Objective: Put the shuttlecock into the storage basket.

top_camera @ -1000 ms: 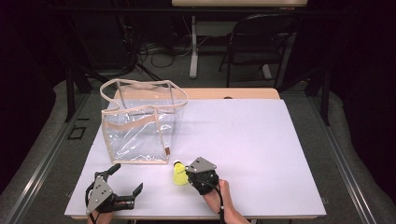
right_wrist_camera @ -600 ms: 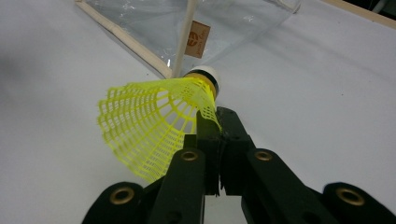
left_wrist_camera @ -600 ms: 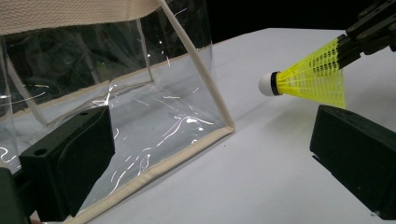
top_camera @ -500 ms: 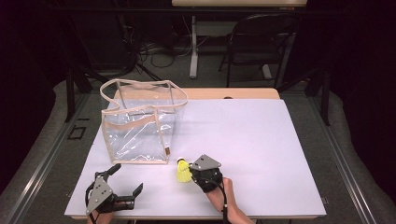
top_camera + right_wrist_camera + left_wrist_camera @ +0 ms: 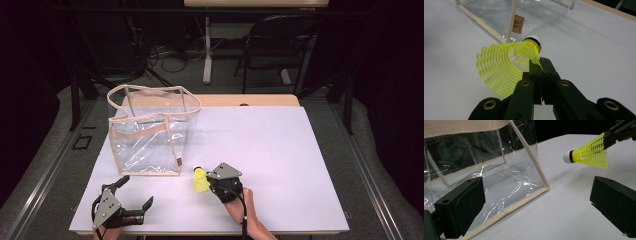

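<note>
Right gripper [image 5: 209, 180] clamps shuttlecock [image 5: 200, 180] above table; left gripper [image 5: 134, 194] agape, low.

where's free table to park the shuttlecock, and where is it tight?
Free: the whole white table to the right of the clear bag, out to the right edge, and the strip behind the right gripper. Tight: the near-left corner, where the bag, the open left gripper and the held yellow shuttlecock sit close together.
</note>
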{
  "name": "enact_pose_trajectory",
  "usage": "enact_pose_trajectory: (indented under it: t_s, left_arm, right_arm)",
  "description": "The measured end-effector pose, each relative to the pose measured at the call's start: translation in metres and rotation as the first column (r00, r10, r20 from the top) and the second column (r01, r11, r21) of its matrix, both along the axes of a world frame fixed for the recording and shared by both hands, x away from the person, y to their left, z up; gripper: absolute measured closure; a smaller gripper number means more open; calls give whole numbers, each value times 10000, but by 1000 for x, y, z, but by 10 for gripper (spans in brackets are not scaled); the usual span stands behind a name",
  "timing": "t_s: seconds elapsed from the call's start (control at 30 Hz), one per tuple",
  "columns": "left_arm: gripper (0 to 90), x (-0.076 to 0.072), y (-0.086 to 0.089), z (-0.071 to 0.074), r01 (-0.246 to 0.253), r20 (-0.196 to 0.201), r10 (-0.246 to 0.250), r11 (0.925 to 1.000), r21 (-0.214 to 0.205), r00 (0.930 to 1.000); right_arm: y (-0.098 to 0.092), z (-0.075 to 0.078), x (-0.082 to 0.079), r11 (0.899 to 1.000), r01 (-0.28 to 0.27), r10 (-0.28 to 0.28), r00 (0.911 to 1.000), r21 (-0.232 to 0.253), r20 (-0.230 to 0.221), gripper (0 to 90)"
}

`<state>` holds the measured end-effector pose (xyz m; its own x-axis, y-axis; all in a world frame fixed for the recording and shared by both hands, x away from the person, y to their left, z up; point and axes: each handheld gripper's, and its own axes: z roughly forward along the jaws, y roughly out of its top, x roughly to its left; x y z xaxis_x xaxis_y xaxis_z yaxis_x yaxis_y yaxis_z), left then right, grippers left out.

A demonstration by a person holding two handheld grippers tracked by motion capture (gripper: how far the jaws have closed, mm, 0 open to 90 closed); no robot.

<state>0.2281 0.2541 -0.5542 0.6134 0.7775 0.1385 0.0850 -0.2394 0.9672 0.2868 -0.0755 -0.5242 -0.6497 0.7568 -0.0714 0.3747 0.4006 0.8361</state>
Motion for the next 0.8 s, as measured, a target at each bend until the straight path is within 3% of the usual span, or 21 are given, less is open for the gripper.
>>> enact_pose_trajectory:
  t_s: [0.8]
  left_arm:
    - [0, 0, 0, 0, 1, -11, -1, 10000, 44, 10000]
  right_arm:
    - [-16, 8, 10, 9994, 344, -345, 9994, 108, 97, 891]
